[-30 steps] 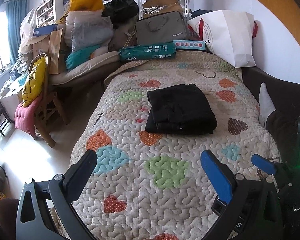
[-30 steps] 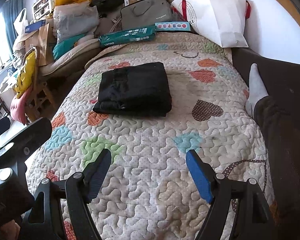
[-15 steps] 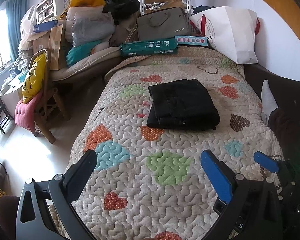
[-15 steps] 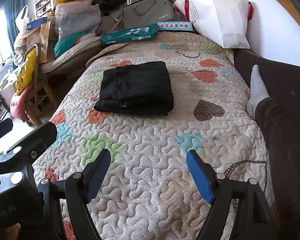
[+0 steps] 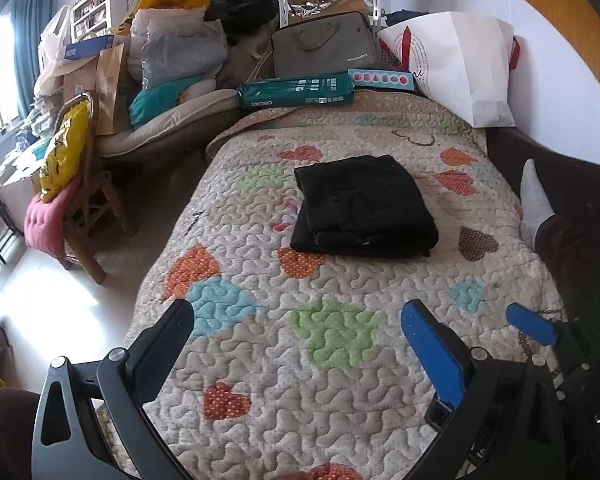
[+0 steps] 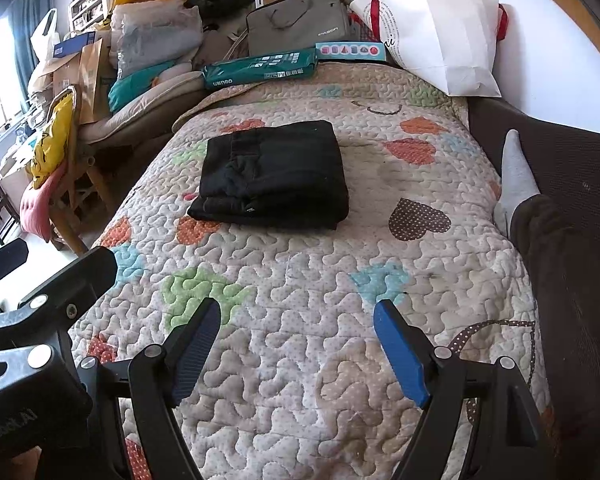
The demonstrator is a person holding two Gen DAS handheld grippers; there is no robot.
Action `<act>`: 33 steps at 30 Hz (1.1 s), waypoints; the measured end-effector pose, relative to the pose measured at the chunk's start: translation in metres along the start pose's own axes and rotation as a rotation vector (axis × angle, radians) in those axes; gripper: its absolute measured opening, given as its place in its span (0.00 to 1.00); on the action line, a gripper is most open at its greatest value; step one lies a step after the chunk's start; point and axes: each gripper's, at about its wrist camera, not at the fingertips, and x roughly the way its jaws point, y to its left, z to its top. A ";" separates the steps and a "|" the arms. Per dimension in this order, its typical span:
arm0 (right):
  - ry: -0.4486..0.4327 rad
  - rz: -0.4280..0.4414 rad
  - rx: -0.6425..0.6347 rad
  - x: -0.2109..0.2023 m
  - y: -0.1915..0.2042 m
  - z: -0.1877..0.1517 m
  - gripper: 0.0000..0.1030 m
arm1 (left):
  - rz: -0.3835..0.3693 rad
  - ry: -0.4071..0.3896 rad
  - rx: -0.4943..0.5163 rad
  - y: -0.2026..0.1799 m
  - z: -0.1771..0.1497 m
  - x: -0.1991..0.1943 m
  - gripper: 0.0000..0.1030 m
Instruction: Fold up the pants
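Black pants (image 5: 362, 208) lie folded into a flat rectangle in the middle of the quilted bed; they also show in the right wrist view (image 6: 274, 176). My left gripper (image 5: 296, 340) is open and empty, held above the near part of the quilt, well short of the pants. My right gripper (image 6: 296, 340) is also open and empty, beside the left one and equally far back. The right gripper's blue finger (image 5: 530, 322) shows at the right of the left wrist view. The left gripper's body (image 6: 60, 280) shows at the left of the right wrist view.
The heart-patterned quilt (image 5: 340, 360) covers the bed. A person's leg with a grey sock (image 6: 516, 172) lies along the right edge. A white bag (image 5: 464, 68), a green package (image 5: 296, 94) and piled bags stand at the far end. A wooden chair (image 5: 76, 208) stands at left.
Both grippers have drawn back slightly and tilted, so the folded pants sit a little farther up in both views. The pants have not moved. Both grippers stay open.
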 end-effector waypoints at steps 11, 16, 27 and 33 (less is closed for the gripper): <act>0.050 -0.031 -0.011 0.019 -0.004 0.004 0.82 | -0.021 0.010 0.056 0.004 0.016 0.038 1.00; 0.060 -0.068 0.000 0.029 -0.012 0.022 0.82 | -0.010 0.004 0.105 0.008 0.027 0.059 1.00; 0.102 -0.145 0.034 0.067 -0.027 0.054 0.82 | -0.059 0.095 0.128 0.012 0.021 0.112 1.00; 0.090 -0.170 0.049 0.084 -0.029 0.048 0.82 | -0.115 0.156 0.107 0.017 0.019 0.127 1.00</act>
